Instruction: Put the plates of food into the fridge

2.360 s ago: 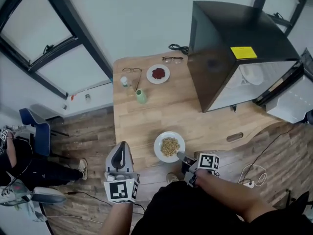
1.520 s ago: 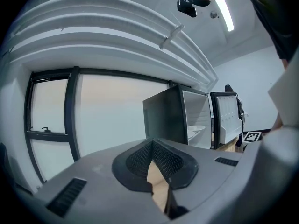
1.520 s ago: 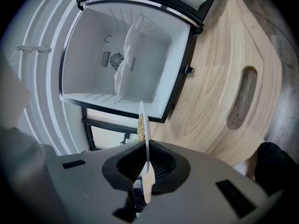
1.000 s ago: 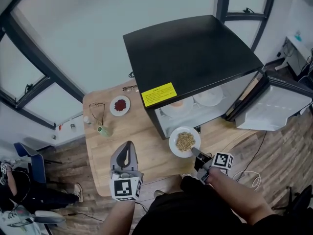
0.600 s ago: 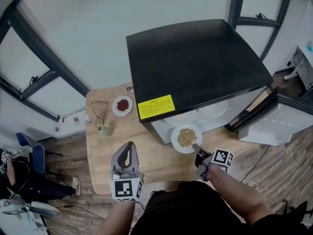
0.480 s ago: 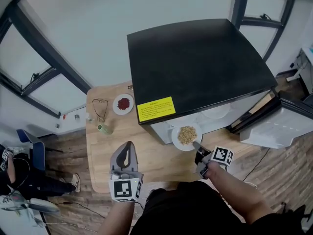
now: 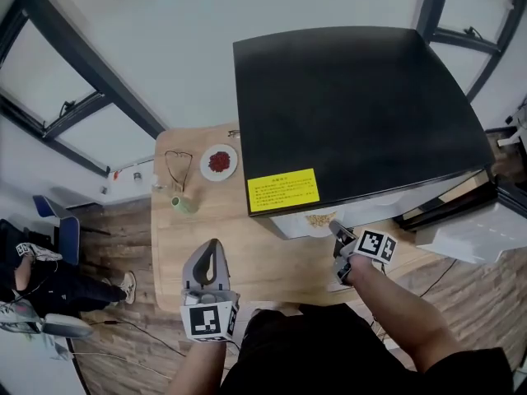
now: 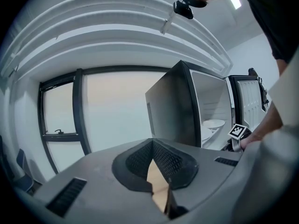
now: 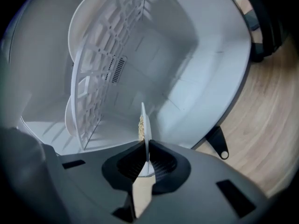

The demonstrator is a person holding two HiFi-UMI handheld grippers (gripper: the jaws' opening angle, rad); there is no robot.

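Looking down from the head camera, a black-topped fridge (image 7: 354,97) stands on a wooden surface (image 7: 185,241), its door (image 7: 482,233) swung open to the right. The right gripper (image 7: 337,230) reaches into the opening. Its fingers are pinching the near rim of a white plate of grains (image 7: 319,219), and most of that plate is tucked under the fridge's top edge.

The right gripper view shows the grip closely: the right gripper (image 9: 145,149) has its fingers closed on the plate of grains (image 9: 145,125), seen edge-on inside the white fridge (image 9: 191,64) interior. A white slotted shelf (image 9: 110,62) runs beside it, with another plate (image 9: 78,24) showing behind the slots.

The left gripper (image 7: 212,251) hangs over the surface's near edge, well apart from the fridge. In its own view the left gripper (image 8: 153,147) has its fingers pressed together with nothing between them — the fridge (image 8: 170,106) stands beyond.

A second plate with red food (image 7: 219,161) sits on the surface's far side, beside a pair of glasses (image 7: 177,168) and a small green cup (image 7: 183,204).
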